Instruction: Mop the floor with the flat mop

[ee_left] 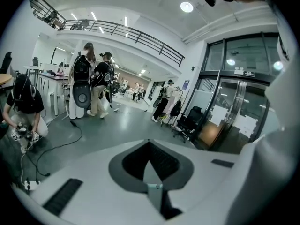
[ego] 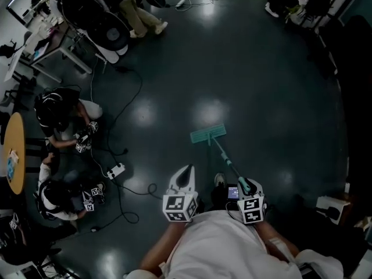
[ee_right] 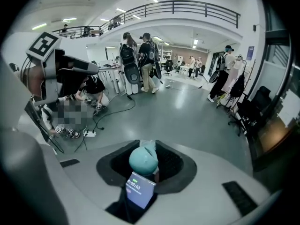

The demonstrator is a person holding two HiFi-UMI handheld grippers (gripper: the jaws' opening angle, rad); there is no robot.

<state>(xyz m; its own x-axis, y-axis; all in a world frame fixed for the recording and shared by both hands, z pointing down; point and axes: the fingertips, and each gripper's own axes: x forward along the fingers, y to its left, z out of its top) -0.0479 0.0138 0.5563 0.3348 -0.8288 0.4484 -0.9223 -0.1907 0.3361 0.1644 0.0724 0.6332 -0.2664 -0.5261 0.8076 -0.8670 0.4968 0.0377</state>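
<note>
The flat mop lies on the dark glossy floor, its teal head (ego: 208,135) flat ahead of me. Its thin handle (ego: 225,158) slants back to my right gripper (ego: 244,185), which is shut on the handle's top. In the right gripper view the teal rounded handle end (ee_right: 143,160) sits between the jaws, above a small phone screen (ee_right: 139,191) that shows a timer. My left gripper (ego: 186,173) hangs beside it to the left, jaws together and holding nothing. In the left gripper view this gripper (ee_left: 151,165) points out over the hall floor.
Two people crouch at the left (ego: 58,118) among black cables and a white power strip (ego: 115,171). A round wooden table (ego: 13,153) stands at the far left, and black bags (ego: 96,22) with standing people at the back. A white box (ego: 331,205) sits at the right.
</note>
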